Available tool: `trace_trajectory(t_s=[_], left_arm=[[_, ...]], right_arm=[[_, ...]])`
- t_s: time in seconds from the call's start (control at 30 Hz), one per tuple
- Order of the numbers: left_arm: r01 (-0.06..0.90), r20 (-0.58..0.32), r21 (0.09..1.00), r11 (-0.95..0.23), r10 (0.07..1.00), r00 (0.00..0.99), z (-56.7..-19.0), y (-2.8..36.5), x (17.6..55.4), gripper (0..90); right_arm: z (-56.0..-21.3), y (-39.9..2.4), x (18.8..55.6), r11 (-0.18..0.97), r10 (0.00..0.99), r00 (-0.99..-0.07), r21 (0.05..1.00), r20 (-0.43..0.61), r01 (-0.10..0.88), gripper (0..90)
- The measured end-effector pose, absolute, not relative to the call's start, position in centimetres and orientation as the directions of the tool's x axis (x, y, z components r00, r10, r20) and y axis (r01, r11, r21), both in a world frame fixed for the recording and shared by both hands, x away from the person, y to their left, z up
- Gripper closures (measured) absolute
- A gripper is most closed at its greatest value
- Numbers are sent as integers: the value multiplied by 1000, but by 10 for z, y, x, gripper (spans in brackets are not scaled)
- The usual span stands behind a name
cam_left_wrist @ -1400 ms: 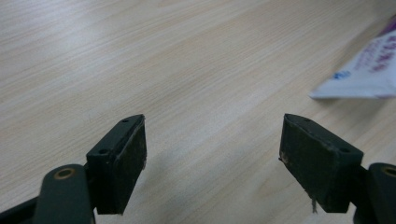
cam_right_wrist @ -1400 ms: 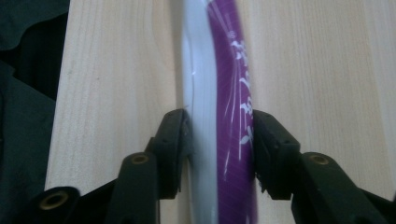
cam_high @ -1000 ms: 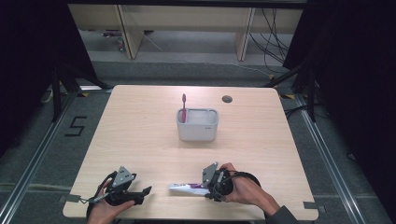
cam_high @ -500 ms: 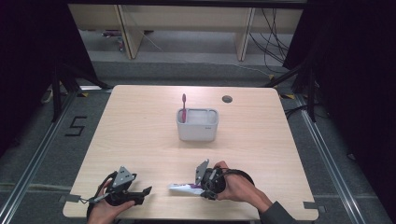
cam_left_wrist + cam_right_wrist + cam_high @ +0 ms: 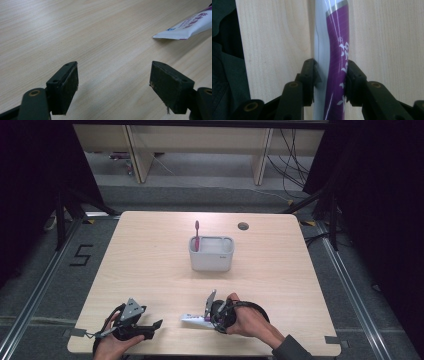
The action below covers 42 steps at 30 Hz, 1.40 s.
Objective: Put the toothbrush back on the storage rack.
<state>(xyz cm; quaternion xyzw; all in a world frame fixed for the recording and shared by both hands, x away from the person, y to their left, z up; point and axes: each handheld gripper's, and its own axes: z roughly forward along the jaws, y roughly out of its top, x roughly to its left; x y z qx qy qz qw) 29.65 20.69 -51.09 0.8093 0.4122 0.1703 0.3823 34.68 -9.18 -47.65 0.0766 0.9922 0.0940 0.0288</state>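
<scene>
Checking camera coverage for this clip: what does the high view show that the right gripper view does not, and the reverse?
High view alone: the white holder with a pink toothbrush standing in it, the left gripper open over bare wood, and the whole table with its edges.

Right gripper view alone: the right gripper with its pads pressing both sides of the toothpaste tube, having just been closing, and the tube's purple band with white print.

Both: the tube lying on the wooden table near the front edge, and the right gripper at it.
</scene>
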Motion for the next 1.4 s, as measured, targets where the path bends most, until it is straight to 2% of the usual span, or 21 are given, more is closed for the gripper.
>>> trace_trajectory(t_s=[0.2,0.27,0.33,0.37,0.47,0.53,0.6,0.67,0.7,0.77,0.93,1.07,1.17,1.27,1.4], left_arm=[[536,-37,758,-372,796,604,-511,207,297,225],[537,-37,758,-370,797,603,-511,207,296,226],[534,-41,758,-375,790,612,-510,207,296,226],[534,-41,758,-374,790,612,-510,207,296,226],[539,-39,752,-379,792,610,-509,207,296,226],[539,-40,753,-377,791,610,-509,207,296,226],[534,-40,759,-374,791,611,-510,207,296,226],[535,-40,757,-376,790,611,-510,208,296,226],[534,-40,757,-376,790,612,-510,208,296,226],[534,-40,758,-375,790,612,-510,208,296,226],[537,-44,758,-371,791,610,-509,207,297,226],[543,-46,754,-370,795,605,-510,207,297,226],[540,-49,758,-365,794,606,-510,207,297,226],[543,-49,755,-367,795,605,-509,206,298,226],[533,-40,761,-370,793,607,-509,206,299,227]], right_arm=[[-475,-86,345,979,157,-987,136,-41,150,701],[-476,-84,347,986,112,-992,130,-50,105,710],[-475,-83,344,984,148,-988,112,-46,142,716],[-475,-82,345,987,125,-991,111,-45,119,719],[-474,-80,342,985,150,-988,88,-43,146,729],[-474,-79,343,989,129,-991,82,-35,126,730],[-476,-80,346,991,89,-995,104,-49,84,731],[-475,-80,345,988,130,-991,93,-33,126,731],[-476,-81,348,990,102,-994,101,-34,98,729],[-476,-80,346,987,135,-990,87,-24,133,728],[-476,-79,349,990,107,-994,90,-19,105,726],[-475,-80,348,986,145,-989,85,-17,143,731],[-476,-81,350,991,103,-994,93,-34,100,737],[-475,-83,348,986,139,-990,94,-26,136,739],[-476,-86,350,987,129,-991,103,-43,124,742]])
